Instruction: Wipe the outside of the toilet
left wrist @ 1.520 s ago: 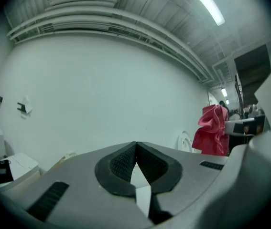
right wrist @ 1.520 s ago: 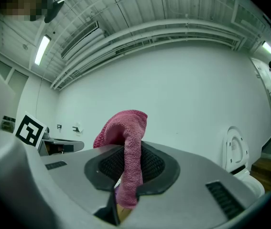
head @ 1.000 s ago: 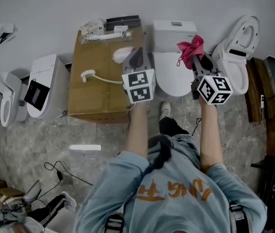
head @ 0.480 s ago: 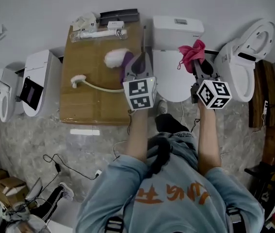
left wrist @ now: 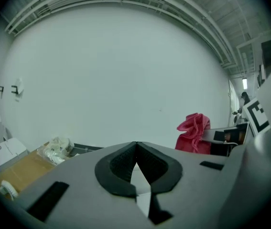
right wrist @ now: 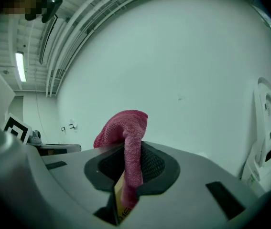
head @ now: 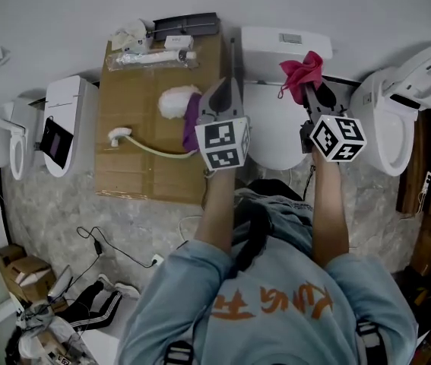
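R hand-held gripper [right wrist: 130,162] was clamped on the pink cloth [right wrist: 124,128], held over the toilet [head: 272,131]; L hand-held gripper [left wrist: 136,162] was pinched shut, empty. To wipe well, I'd lower the cloth flat onto the tank [head: 268,55] & sweep in overlapping strokes.

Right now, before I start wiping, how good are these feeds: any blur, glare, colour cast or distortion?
Head view: even light, soft shadows, toilet sharp, no glare. Left gripper view: heavy fisheye, wall bowed, corners dark, left tool filling the bottom. Right gripper view: greenish cast, same fisheye, pink cloth crisp in the right tool, mosaic patch top left.
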The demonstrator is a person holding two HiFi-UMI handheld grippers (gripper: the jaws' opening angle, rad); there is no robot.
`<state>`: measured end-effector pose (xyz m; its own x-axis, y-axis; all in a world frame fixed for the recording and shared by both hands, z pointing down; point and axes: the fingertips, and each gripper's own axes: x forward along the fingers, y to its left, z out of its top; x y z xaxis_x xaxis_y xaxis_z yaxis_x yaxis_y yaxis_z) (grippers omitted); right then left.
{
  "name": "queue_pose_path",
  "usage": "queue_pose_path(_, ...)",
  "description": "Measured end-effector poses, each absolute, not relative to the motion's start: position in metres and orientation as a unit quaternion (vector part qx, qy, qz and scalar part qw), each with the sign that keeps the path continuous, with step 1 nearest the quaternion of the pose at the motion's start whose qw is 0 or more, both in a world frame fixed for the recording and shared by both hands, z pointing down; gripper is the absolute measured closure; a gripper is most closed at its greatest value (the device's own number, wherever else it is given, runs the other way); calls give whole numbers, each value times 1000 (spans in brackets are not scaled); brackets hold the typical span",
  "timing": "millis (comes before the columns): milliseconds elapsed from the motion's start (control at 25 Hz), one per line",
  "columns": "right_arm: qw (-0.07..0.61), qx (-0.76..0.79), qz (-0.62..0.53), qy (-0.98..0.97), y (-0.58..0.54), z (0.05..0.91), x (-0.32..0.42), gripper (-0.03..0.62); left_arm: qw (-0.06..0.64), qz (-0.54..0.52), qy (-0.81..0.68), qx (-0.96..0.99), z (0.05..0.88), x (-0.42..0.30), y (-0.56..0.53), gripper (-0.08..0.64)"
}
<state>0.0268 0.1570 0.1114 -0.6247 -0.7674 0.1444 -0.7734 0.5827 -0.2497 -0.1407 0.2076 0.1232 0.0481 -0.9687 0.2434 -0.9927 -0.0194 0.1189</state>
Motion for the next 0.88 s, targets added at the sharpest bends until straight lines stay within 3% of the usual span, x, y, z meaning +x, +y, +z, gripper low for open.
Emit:
queue_pose_path(360, 12, 410, 161, -898, 118, 117, 15, 517, 116, 68, -679, 722, 115, -115, 172, 535)
queue_pose_path(880, 51, 408, 154, -898, 52, 141, -5, 517, 174, 61, -688, 702, 169, -154, 116, 535)
